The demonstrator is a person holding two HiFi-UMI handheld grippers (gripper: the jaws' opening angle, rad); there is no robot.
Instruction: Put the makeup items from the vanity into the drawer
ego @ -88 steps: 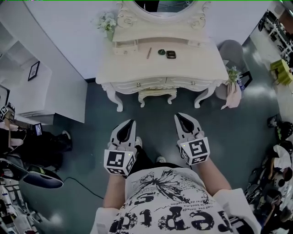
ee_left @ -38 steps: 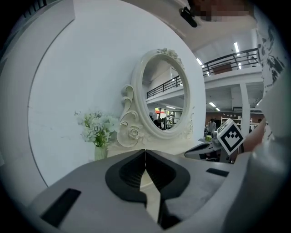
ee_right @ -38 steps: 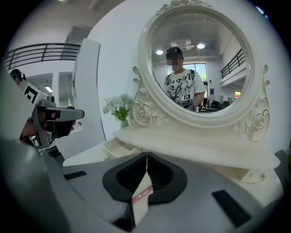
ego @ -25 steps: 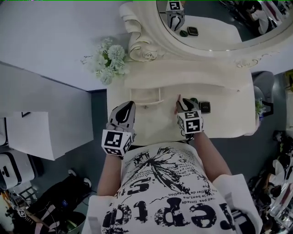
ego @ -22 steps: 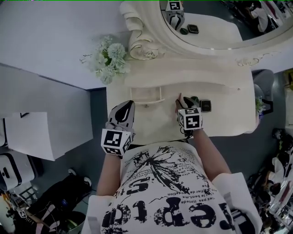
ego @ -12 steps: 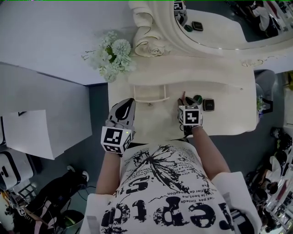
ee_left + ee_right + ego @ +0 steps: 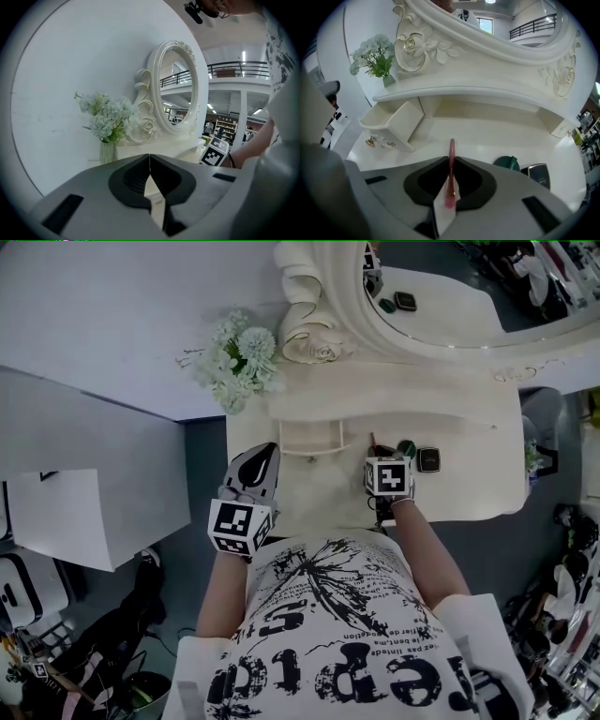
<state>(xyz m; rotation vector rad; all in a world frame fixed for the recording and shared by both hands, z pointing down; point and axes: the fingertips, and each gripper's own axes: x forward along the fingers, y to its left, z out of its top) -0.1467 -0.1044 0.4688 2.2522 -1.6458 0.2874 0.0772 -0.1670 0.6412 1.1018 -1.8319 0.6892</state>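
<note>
A thin pink makeup pencil [image 7: 451,157] lies on the white vanity top [image 7: 469,479] and runs between the jaws of my right gripper [image 7: 450,161], which are closing and pinch it near its near end. In the head view only the pencil's far tip [image 7: 373,439] shows past the right gripper [image 7: 380,454]. A round green item [image 7: 508,163] and a dark square compact [image 7: 540,173] sit just right of it. The small drawer [image 7: 391,124] stands pulled open at the left. My left gripper [image 7: 262,454] hovers at the vanity's front left, shut and empty.
A vase of pale flowers [image 7: 239,357] stands at the vanity's back left corner. The oval mirror [image 7: 450,287] with its carved frame rises behind a raised shelf [image 7: 464,91]. The vanity's front edge is right at the person's body.
The right gripper has settled lower over the pencil, its marker cube now covering most of it. The left gripper has stayed in place. The head view has drifted slightly.
</note>
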